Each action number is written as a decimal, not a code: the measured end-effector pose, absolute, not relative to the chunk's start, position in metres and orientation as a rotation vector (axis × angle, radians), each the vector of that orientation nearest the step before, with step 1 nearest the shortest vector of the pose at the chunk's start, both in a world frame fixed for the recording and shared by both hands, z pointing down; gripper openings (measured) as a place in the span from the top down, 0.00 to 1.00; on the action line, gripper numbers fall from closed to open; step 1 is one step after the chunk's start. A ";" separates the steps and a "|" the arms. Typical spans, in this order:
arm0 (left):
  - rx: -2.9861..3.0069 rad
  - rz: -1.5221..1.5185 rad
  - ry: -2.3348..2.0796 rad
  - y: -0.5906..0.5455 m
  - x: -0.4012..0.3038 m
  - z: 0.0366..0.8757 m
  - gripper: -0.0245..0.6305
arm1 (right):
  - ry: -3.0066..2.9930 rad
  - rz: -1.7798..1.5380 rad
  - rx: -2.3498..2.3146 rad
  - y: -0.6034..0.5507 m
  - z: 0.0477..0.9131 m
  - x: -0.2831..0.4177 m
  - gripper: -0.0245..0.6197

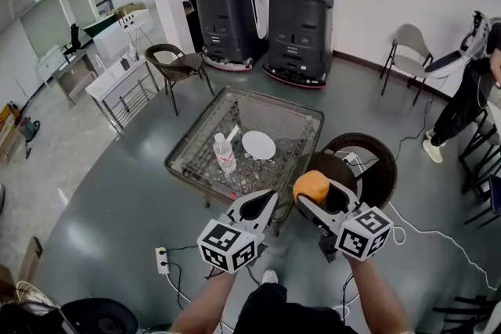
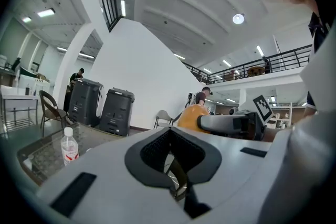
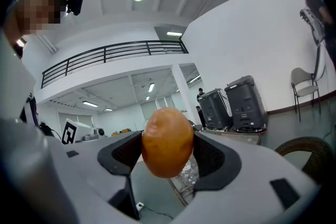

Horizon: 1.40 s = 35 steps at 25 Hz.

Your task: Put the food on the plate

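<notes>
Your right gripper (image 1: 316,195) is clamped on the orange, egg-shaped food (image 1: 310,185), a pad pressed to each side of it, and you hold it in the air by the near right corner of the glass table (image 1: 300,127); the white plate (image 1: 258,145) lies near the middle of that table, apart from the food, with a clear water bottle (image 1: 225,153) standing upright just to its left. Your left gripper (image 1: 257,209) has its jaws together with nothing between them; it hovers beside the right one, over the table's near edge.
</notes>
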State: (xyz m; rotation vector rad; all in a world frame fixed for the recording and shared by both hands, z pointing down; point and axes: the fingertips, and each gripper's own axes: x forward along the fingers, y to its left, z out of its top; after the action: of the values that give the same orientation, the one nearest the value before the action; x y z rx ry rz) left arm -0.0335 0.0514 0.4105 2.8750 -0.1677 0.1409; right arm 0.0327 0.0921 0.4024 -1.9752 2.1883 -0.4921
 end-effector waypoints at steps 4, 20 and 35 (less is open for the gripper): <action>2.861 0.160 -0.153 0.023 -0.029 0.416 0.95 | 2.175 -0.504 -2.001 0.066 0.402 0.039 0.49; 2.831 0.201 -0.329 -0.060 0.016 0.449 0.95 | 2.299 -0.653 -1.893 -0.047 0.445 0.089 0.49; 2.679 0.387 -0.699 -0.152 0.045 0.516 0.95 | 2.547 -0.961 -1.631 -0.187 0.540 0.133 0.49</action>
State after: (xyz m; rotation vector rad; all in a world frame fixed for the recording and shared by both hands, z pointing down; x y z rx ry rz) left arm 0.0450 -0.1519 0.5163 2.6794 -0.6987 0.3869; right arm 0.1326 -0.1870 0.5404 -1.6306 2.5467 -0.9606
